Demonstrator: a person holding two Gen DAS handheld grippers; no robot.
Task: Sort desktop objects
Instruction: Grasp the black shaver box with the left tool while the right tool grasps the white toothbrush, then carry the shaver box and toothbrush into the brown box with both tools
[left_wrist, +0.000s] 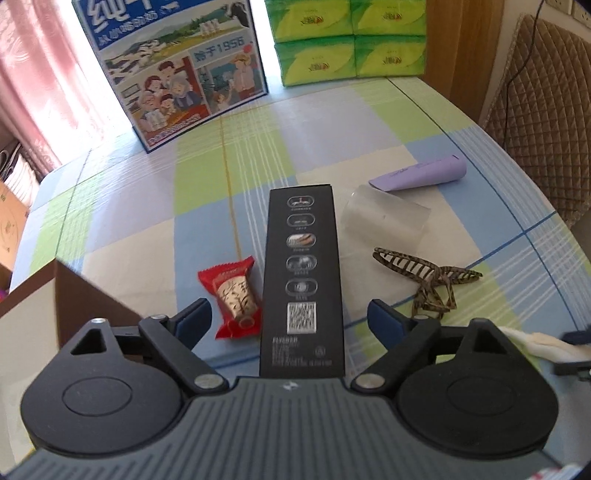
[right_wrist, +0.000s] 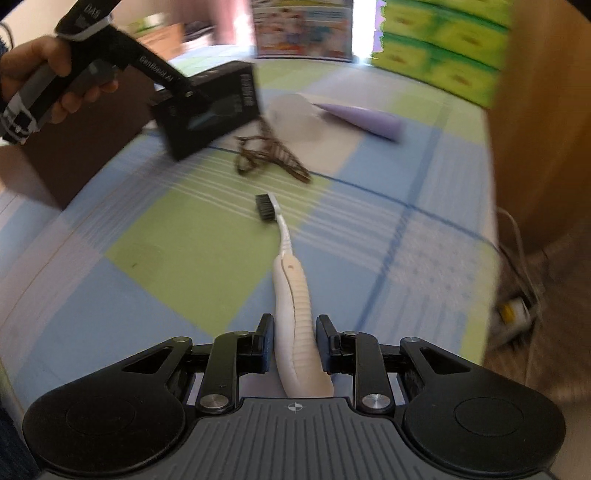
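A long black box (left_wrist: 301, 280) lies between the wide-apart fingers of my left gripper (left_wrist: 291, 319), which is open around it; in the right wrist view the black box (right_wrist: 210, 110) sits at that gripper's tip, above the cloth. My right gripper (right_wrist: 293, 343) is shut on a white toothbrush (right_wrist: 291, 295) with black bristles, pointing forward over the table. A red candy packet (left_wrist: 232, 295) lies left of the box. A striped hair claw (left_wrist: 428, 277) (right_wrist: 269, 155), a clear plastic sheet (left_wrist: 384, 218) and a purple tube (left_wrist: 421, 173) (right_wrist: 362, 116) lie to the right.
The table has a checked green, blue and white cloth (left_wrist: 147, 221). A brown cardboard box (left_wrist: 85, 295) stands at the left. A milk carton box (left_wrist: 177, 70) and green tissue packs (left_wrist: 351, 37) stand at the back. A quilted chair (left_wrist: 543, 110) is at the right.
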